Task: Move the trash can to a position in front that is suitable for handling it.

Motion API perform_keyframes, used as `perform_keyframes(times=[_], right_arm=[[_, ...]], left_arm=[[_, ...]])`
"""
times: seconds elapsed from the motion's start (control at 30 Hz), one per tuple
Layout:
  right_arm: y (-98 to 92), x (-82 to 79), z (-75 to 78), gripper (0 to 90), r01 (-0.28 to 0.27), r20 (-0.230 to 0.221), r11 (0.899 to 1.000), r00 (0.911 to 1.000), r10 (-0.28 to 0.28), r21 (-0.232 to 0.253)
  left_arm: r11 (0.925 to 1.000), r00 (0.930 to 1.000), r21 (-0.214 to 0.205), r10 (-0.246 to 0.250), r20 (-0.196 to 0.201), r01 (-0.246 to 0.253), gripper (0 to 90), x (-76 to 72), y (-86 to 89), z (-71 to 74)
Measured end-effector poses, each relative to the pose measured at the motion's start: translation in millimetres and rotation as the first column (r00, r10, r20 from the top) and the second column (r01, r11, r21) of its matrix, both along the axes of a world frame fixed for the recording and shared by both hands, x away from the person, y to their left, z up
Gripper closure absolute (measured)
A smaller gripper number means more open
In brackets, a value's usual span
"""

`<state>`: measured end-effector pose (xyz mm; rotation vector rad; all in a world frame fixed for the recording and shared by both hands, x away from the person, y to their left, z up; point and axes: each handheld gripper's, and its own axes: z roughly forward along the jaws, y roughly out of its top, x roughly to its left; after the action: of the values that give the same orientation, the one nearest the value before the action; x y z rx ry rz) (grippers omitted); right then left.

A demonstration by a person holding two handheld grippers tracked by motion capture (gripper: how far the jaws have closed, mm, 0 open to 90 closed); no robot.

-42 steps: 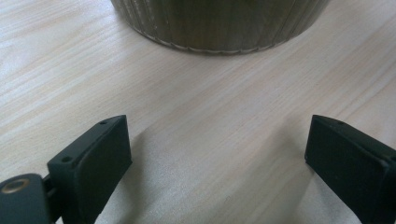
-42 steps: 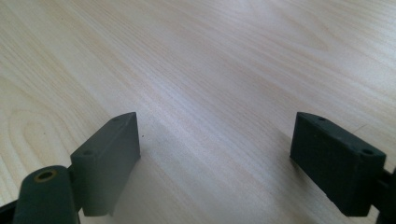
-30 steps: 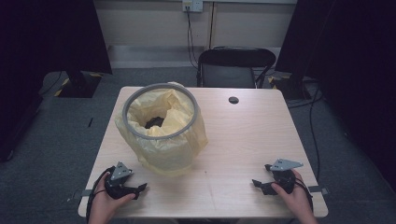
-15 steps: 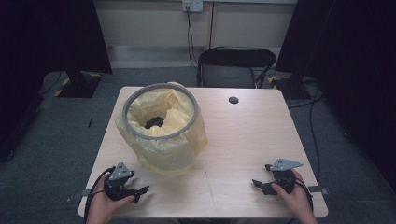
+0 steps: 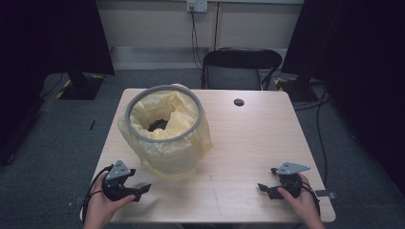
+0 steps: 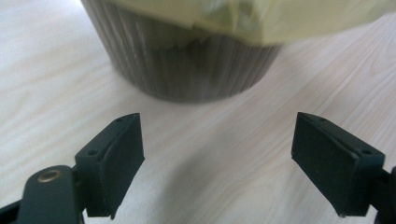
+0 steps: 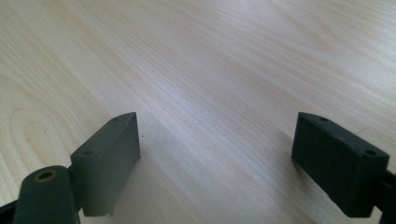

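A black chair (image 5: 241,71) behind the wooden table (image 5: 248,143) — wall socket (image 5: 197,5) above it.

Table (image 5: 248,143) looks like pale wood laminate — smooth, faint grain, slight sheen. The bin (image 6: 187,70) has a ribbed grey wall, plastic by the look of it, matt. Its liner bag (image 5: 191,143) is thin yellow plastic film, crinkly and a bit translucent. Both sets of gripper jaws are matt black — the pads (image 7: 109,161) look rubbery. Floor (image 5: 57,143) is rough grey carpet.

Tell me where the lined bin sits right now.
In the high view the bin stands on the left half of the table, just beyond the left gripper; its ribbed base is ahead of that gripper's open jaws.
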<state>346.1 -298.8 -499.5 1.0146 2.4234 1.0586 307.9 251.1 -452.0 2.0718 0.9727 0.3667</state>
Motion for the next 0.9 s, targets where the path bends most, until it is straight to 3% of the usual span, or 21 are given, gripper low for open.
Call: perform_keyframes(times=[0.53, 0.9], right_arm=[[0.0, 0.0, 0.0, 14.4, 0.0, 0.0, 1.0, 1.0, 0.0, 0.0], [0.1, 0.3, 0.0, 14.2, 0.001, -0.002, 1.0, 1.0, -0.001, 0.0]], left_arm=[[0.9995, 0.9987, -0.009, -0.03, 0.042, 0.03, 16.5, 7.3, -11.6, 26.9], [0.9994, 0.998, -0.024, -0.021, 0.059, 0.023, 16.5, 13.9, -18.4, 31.6]])
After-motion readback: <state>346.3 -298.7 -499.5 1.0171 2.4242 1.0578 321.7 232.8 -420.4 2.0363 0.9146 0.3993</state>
